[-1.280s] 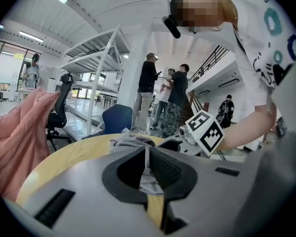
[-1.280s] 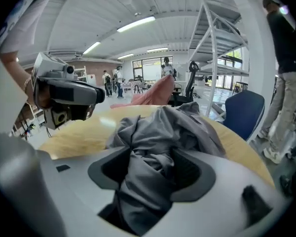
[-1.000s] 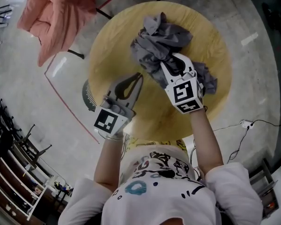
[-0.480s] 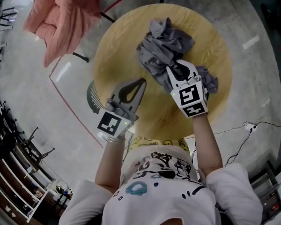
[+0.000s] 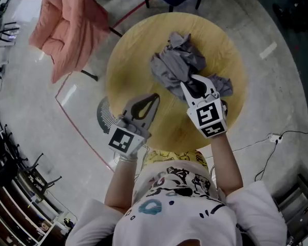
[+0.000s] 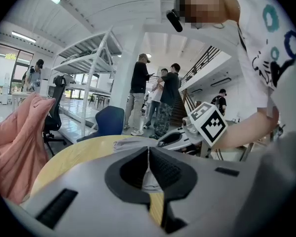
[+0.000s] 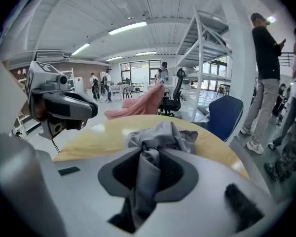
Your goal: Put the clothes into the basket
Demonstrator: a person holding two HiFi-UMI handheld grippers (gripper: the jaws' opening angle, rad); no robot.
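So the right gripper (image 5: 196, 82) is now clamped on a fold of the grey clothes (image 5: 175, 63). A second ago its jaws were wider around that fold. The pile also looks more bunched up than it did, drawn in toward the gripper instead of sprawled out. Most of it is still on the round counter (image 5: 128, 60), on the far-right part. I'd say the grab is done and the lift is just starting.

The left gripper (image 5: 153, 98) has its jaws together with nothing in them. It hovers over the near-left edge of the counter, a bit apart from the clothes, so it isn't helping yet.

A ribbed white thing peeks out on the floor past the left edge of the counter, and I'm guessing that's the basket (image 5: 103, 116). If so, the bundle has to swing left across the counter, and loose ends could drag. There's also a pink cloth (image 5: 66, 19) far left, untouched.
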